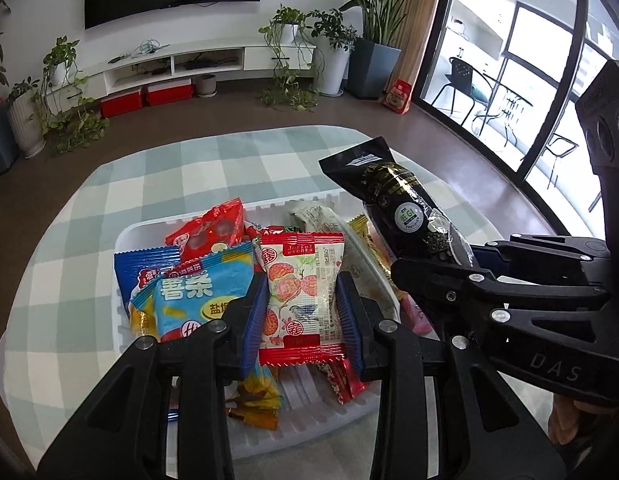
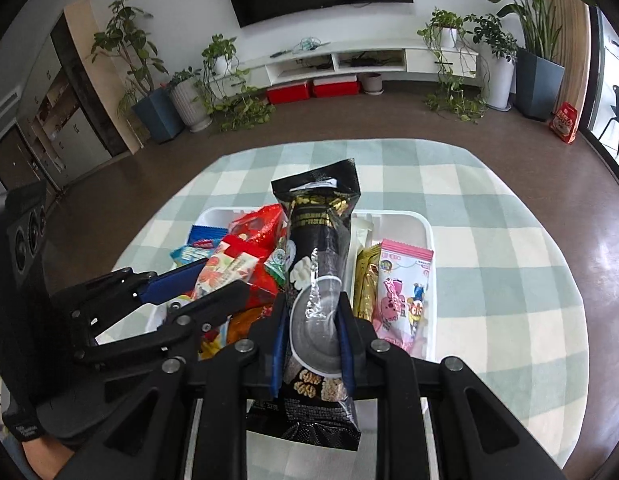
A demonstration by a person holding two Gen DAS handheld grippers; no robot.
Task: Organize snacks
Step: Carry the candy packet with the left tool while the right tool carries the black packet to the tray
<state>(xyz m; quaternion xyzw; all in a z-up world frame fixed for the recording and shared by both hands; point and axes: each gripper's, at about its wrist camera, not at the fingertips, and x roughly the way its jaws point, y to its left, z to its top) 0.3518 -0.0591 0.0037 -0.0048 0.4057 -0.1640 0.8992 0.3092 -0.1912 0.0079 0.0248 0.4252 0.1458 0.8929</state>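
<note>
Above the white tray [image 1: 123, 240] at centre frame, we held one snack in each gripper.

Our left gripper [image 1: 302, 312] was clamped on the red-edged floral packet [image 1: 301, 296]; our right gripper [image 2: 314, 340] was clamped on the long black pouch [image 2: 323, 240], which rose toward the upper middle of its view. We judged it best to carry both level, clear of the heaped packets and of each other, and to let go only once low over a free compartment.
</note>
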